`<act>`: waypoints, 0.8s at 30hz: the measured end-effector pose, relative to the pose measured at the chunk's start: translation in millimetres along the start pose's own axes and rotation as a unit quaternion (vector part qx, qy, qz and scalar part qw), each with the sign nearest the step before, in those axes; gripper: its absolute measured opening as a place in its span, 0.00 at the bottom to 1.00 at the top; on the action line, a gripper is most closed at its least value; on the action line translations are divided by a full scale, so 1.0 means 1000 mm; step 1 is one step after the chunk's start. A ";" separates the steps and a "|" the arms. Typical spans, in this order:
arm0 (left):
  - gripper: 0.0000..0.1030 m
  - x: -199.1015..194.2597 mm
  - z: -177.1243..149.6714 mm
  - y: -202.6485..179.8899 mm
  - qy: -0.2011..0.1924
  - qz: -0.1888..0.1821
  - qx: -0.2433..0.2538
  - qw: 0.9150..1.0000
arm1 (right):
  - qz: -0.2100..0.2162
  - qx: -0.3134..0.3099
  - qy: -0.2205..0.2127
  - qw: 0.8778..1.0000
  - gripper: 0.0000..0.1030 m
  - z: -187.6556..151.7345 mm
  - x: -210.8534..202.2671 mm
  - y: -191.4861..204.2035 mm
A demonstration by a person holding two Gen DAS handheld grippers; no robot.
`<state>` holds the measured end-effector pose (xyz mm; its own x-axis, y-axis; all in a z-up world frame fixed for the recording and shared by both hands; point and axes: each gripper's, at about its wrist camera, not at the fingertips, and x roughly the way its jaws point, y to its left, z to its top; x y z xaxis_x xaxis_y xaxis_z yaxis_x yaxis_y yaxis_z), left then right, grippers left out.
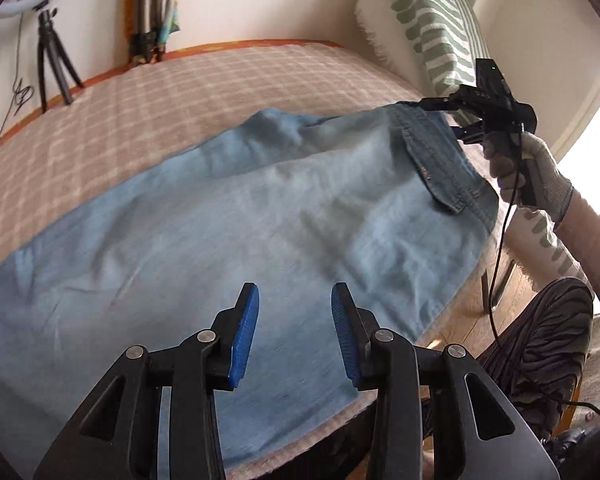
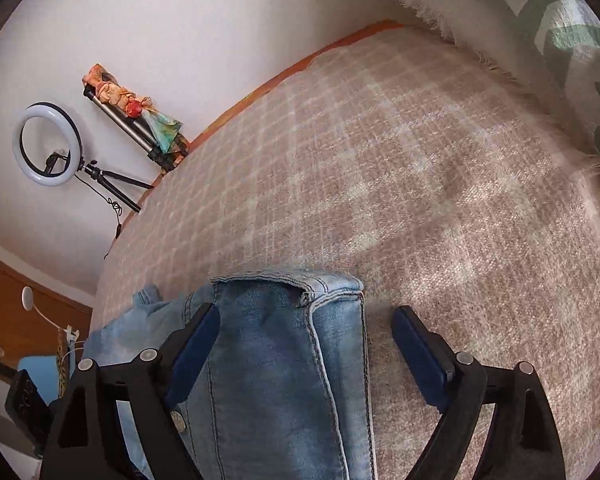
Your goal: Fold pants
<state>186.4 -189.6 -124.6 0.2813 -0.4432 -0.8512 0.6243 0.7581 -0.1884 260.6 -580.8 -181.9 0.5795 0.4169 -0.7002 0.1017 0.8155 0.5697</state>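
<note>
I see the jeans (image 1: 228, 216) spread flat on the checked blanket (image 1: 148, 104), their long axis running from the lower left of the left wrist frame up to the upper right, where the waistband and a pocket flap sit. My left gripper (image 1: 295, 336) hangs over the leg end at the bottom centre, jaws partly spread with nothing between the blue pads, only denim lying beneath. My right gripper (image 1: 446, 118), held by a gloved hand (image 1: 536, 168), sits at the waistband corner in the upper right. In the right wrist frame the right gripper's jaws stand wide, the waist end of the jeans (image 2: 276, 360) lies between the fingers, and neither pad presses it. So each hand is nearest its own end of the garment, and I judge the next fold turns on bringing one end along that long axis toward the other.

The denim is pale washed blue, soft and lightly rumpled, with thick stitched seams at the waist. The blanket is a fuzzy woven beige with a fringe. A green-striped cushion (image 1: 428, 20) leans at the upper right
</note>
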 end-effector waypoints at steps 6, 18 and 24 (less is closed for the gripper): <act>0.35 -0.004 -0.036 0.038 0.000 0.056 -0.040 0.998 | 0.008 -0.031 0.020 0.999 0.13 -0.012 0.008 0.019; 0.35 -0.012 -0.049 0.041 -0.020 0.053 -0.032 0.998 | -0.130 -0.083 -0.018 0.988 0.18 -0.020 -0.029 0.035; 0.35 -0.020 -0.059 0.039 -0.022 0.051 -0.038 0.998 | -0.176 -0.152 -0.064 0.970 0.44 -0.008 -0.052 0.078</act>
<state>162.3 -123.4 -143.7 0.3733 -0.3819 -0.8454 0.5343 0.8335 -0.1407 231.7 -535.5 -105.0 0.6496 0.0532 -0.7584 0.0803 0.9872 0.1381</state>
